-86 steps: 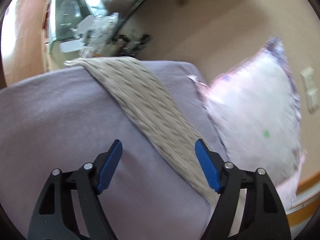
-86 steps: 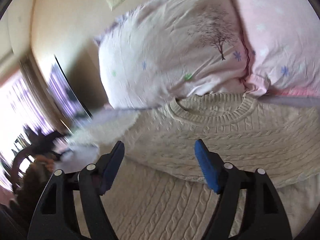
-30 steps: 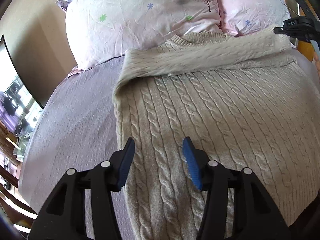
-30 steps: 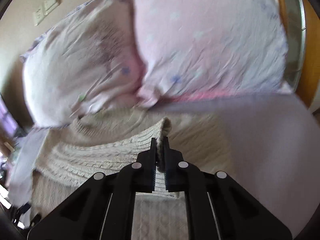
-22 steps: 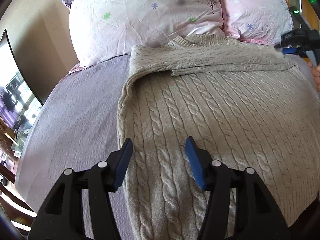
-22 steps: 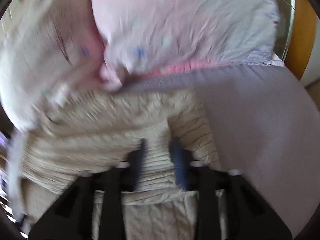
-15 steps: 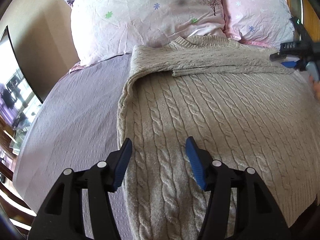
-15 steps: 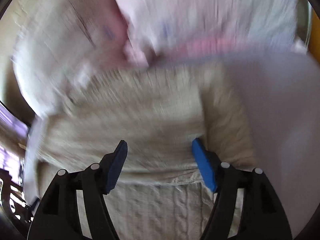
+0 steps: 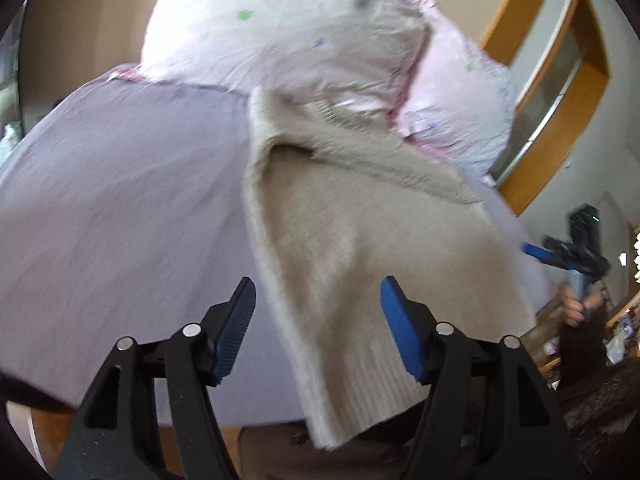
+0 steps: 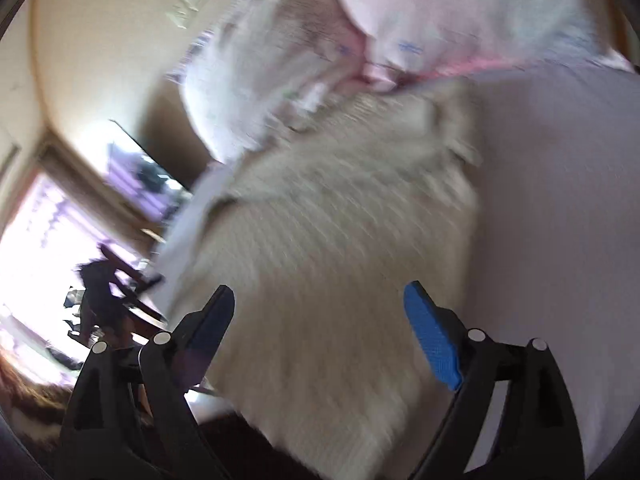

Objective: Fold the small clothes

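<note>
Where both tools (image 9: 318, 330) (image 10: 320, 336) gape: sweater (image 9: 360, 248) beneath.

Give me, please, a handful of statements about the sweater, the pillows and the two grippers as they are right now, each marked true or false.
1. The left gripper is open and holds nothing. True.
2. The right gripper is clamped on a sleeve. False: its jaws are spread wide with no cloth between them.
3. The sweater lies on the lilac bedsheet with its collar toward the pillows. True.
4. The sweater is dark blue. False: it is a beige knit.
5. The sweater's ribbed hem reaches the near edge of the bed. True.
6. The pillows lie on top of the sweater's middle. False: they sit at the head of the bed, beyond the collar.
</note>
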Available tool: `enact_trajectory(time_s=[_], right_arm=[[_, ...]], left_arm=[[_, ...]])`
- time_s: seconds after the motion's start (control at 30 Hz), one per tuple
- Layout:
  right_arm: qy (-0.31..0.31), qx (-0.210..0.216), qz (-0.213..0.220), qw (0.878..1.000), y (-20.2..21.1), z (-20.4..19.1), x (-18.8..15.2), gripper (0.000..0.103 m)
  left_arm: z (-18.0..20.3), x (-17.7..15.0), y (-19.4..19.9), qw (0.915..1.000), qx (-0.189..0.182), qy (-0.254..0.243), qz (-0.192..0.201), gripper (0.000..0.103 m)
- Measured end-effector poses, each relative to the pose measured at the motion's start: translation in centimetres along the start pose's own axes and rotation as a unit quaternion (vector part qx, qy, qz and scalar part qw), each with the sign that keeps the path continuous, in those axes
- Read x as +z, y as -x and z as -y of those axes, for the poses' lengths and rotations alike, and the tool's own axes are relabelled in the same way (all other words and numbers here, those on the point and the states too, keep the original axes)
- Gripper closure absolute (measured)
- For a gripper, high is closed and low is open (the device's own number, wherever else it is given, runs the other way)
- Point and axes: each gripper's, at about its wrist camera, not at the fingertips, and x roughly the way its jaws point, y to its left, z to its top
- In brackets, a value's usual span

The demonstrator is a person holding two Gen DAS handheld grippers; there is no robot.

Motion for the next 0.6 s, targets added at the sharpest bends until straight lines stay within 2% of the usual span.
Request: enact_trajectory(time_s=[0.1,0.13,0.17,0.3,0.33,0.4,0.43,0.47,0.53,0.6], right_arm=[[-0.04,-0.024,-0.021,0.999,-0.1,2.2,-1.9,0.016],[-0.051,-0.027,-0.028,0.998,-0.7,2.9,-2.4,0.02],[-0.05,-0.018,-0.018,0.998,-0.7,2.9,-2.7,0.021],[-0.038,0.047,-0.037,0.998,-1.6,1.8,-3.8,0.026],[-0.038,0.063,-0.042,0.996,-1.8,1.7,-4.2,0.033],[-0.044,0.101,-0.046,0.993,-2.2,1.4,-5.1,0.04],[-0.048,0.111,-0.05,0.991,-2.6,1.7,-5.2,0.054],[-0.056,0.122,-0.055,0.989,-2.8,1.9,-5.5,0.062],[-0.072,0.145,-0.054,0.985,-3.2,2.3,-6.3,0.073],[-0.081,0.151,-0.054,0.984,-3.6,2.5,-6.6,0.084]], left_arm=[[0.1,-0.3,-0.8,0.9997,0.003,0.005,-0.025,0.038],[0.4,-0.4,-1.3,0.9994,0.009,0.002,-0.034,0.038],[0.5,-0.5,-1.7,0.9991,0.014,-0.001,-0.041,0.039],[1.2,-1.5,-2.8,0.9976,0.016,-0.004,-0.067,0.04],[1.5,-1.7,-2.7,0.9975,0.016,-0.009,-0.068,0.04],[1.8,-2.2,-2.4,0.9974,0.004,-0.005,-0.072,0.044],[1.9,-2.5,-2.3,0.9972,-0.004,0.0,-0.074,0.044],[2.0,-2.9,-2.1,0.997,-0.009,0.004,-0.076,0.046],[2.1,-3.4,-1.8,0.9964,-0.014,0.014,-0.082,0.051],[2.0,-3.5,-1.7,0.9956,-0.012,0.027,-0.089,0.061]])
